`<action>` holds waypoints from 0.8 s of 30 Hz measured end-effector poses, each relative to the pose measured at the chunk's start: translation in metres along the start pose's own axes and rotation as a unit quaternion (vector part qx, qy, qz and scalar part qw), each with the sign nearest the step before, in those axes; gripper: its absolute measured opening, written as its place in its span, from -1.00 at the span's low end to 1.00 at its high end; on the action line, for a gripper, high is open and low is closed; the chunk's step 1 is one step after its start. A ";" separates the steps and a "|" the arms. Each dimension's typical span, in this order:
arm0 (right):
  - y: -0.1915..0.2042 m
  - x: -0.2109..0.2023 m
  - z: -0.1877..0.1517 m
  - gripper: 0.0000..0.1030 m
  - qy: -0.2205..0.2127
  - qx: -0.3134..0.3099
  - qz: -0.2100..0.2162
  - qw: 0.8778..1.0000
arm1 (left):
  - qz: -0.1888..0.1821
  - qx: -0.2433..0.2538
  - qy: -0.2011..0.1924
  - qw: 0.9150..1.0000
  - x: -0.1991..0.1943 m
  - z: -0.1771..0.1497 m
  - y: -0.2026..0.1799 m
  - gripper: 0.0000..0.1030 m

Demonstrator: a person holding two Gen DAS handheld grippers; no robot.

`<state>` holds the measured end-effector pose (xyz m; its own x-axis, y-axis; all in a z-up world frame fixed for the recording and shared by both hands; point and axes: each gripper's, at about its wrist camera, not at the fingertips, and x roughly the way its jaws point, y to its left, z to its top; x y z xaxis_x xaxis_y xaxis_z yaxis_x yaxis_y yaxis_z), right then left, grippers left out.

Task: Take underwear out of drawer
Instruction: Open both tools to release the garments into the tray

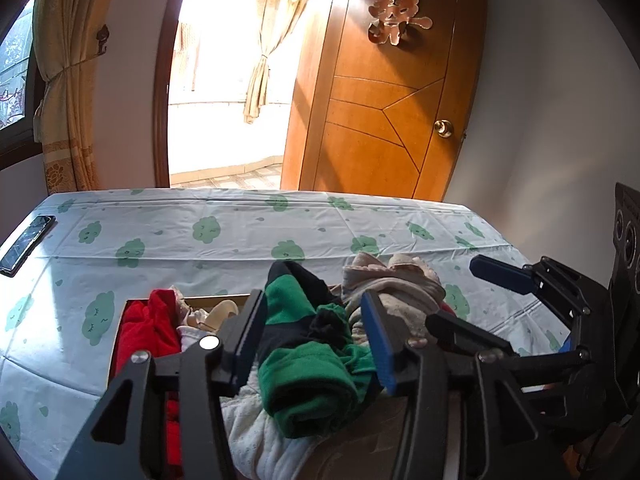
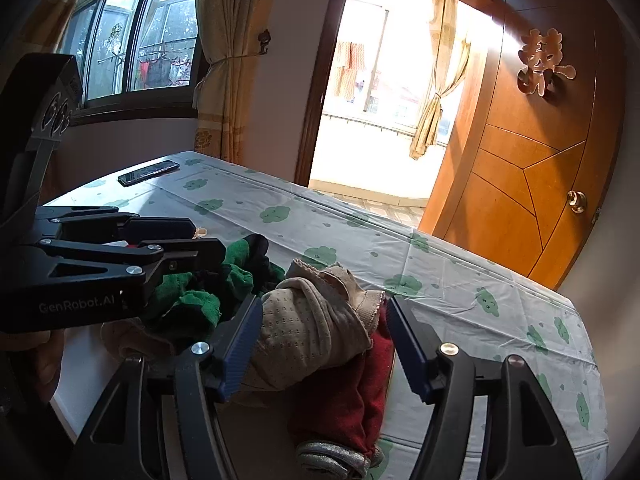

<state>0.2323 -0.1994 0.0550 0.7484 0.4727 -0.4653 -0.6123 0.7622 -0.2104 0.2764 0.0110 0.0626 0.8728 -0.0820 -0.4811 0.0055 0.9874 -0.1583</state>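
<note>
A shallow drawer box (image 1: 224, 299) packed with folded underwear sits on the table. My left gripper (image 1: 316, 336) is open, its blue-padded jaws on either side of a green and black garment (image 1: 308, 364). My right gripper (image 2: 324, 340) is open, its jaws on either side of a beige dotted garment (image 2: 308, 332) that lies on a dark red one (image 2: 344, 396). The beige garment also shows in the left wrist view (image 1: 396, 284), with the right gripper (image 1: 452, 300) over it. The left gripper shows in the right wrist view (image 2: 212, 240) over the green garment (image 2: 200, 300).
Red garments (image 1: 148, 328) and pale ones (image 1: 208, 316) fill the drawer's left part. The table wears a white cloth with green clouds (image 1: 280, 224). A phone (image 1: 26, 242) lies at its far left corner. A wooden door (image 1: 384, 100) and an open doorway stand behind.
</note>
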 end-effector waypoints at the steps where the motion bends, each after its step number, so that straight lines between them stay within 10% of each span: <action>1: -0.001 -0.002 -0.001 0.30 -0.001 0.003 0.001 1.000 | -0.001 0.001 0.001 1.000 0.000 0.000 -0.001 -0.03; 24: 0.008 -0.029 -0.016 0.39 -0.015 0.035 0.031 0.999 | -0.005 -0.016 -0.013 1.000 -0.025 -0.012 -0.002 0.37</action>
<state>0.2012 -0.2138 0.0532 0.7172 0.5330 -0.4490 -0.6398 0.7590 -0.1209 0.2481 0.0099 0.0644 0.8855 -0.0870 -0.4564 -0.0012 0.9818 -0.1897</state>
